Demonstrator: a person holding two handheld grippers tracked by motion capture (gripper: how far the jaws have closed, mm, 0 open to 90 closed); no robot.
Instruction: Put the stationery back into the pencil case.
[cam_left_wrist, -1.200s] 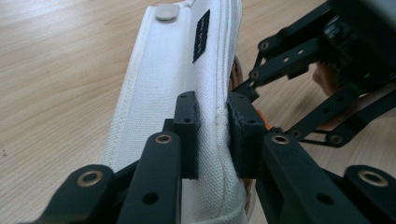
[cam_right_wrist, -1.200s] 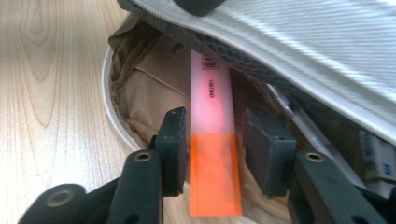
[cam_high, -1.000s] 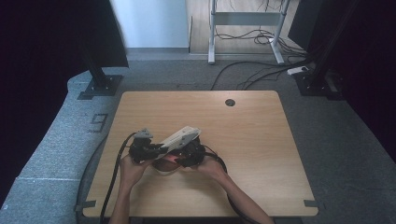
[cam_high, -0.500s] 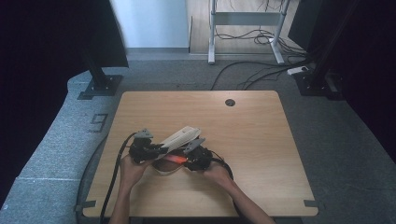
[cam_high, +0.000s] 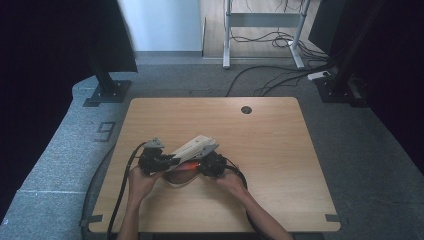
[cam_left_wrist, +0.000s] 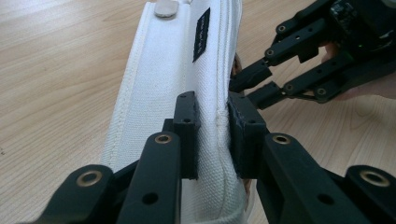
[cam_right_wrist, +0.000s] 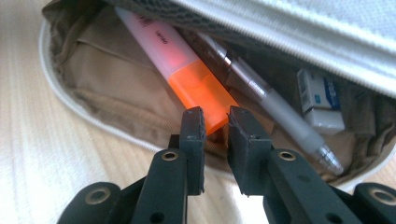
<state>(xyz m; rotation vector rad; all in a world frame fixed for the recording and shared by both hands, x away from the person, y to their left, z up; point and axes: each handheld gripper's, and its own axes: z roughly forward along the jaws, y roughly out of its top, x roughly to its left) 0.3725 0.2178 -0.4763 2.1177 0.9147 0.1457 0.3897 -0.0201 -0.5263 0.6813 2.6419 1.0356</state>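
Observation:
A white fabric pencil case (cam_high: 196, 146) lies open near the table's front, and its lid (cam_left_wrist: 173, 65) is lifted. My left gripper (cam_left_wrist: 212, 112) is shut on the lid's edge. Inside the tan lining (cam_right_wrist: 102, 79) lie an orange highlighter (cam_right_wrist: 187, 74), a clear pen (cam_right_wrist: 273, 100) and a white eraser (cam_right_wrist: 322, 100). My right gripper (cam_right_wrist: 215, 119) sits at the case's mouth with its tips against the highlighter's orange end. Its jaws have just been closing and now stand shut, with nothing visible between the pads. In the high view the left gripper (cam_high: 167, 161) and right gripper (cam_high: 200, 165) face each other across the case.
The wooden table (cam_high: 280, 150) has a round cable hole (cam_high: 246, 109) at the back. Cables trail from both grippers toward the front edge. A black stand base (cam_high: 107, 92) and a metal frame (cam_high: 260, 30) stand on the floor beyond.
The right hand has shifted slightly to the right at the case's opening. The left gripper and the lifted lid have stayed put.

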